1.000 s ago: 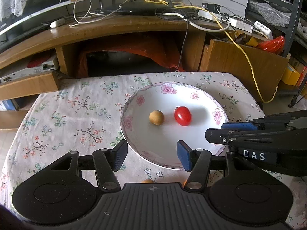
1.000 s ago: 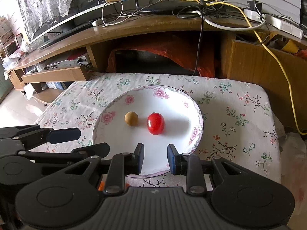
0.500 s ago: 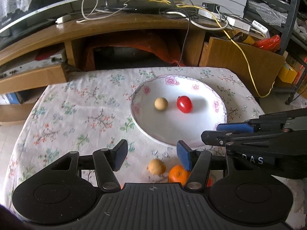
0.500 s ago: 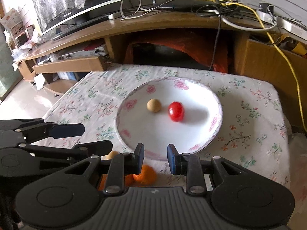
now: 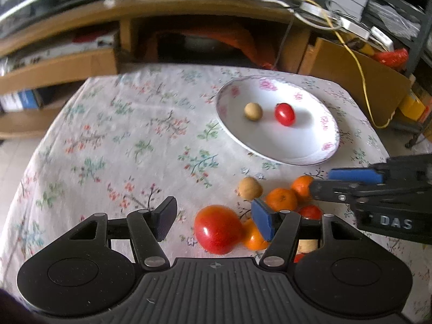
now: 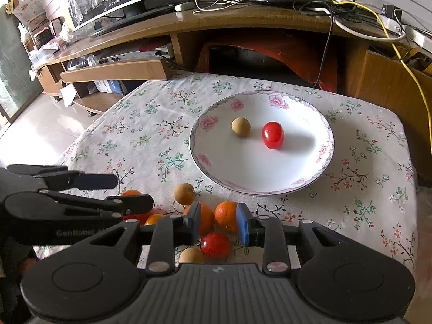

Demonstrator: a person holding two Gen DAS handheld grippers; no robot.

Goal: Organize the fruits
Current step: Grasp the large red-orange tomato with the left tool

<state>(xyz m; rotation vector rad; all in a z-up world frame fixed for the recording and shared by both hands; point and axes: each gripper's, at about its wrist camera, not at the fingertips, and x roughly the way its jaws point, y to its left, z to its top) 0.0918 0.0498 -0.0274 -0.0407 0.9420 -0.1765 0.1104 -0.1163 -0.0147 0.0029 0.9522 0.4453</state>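
Both grippers, left (image 5: 213, 222) and right (image 6: 218, 224), hover with jaws spread, empty. That fruit pile (image 6: 205, 216) is crammed together, so grabbing one probably rolls the neighbours off the surface (image 6: 140, 140).

"DAS" is printed on the right gripper (image 5: 348, 182); "GenRobot" is partly legible on the left gripper (image 6: 127, 191).

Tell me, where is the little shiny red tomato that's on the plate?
The small red tomato lies inside the white flowered plate, right of the round tan fruit.
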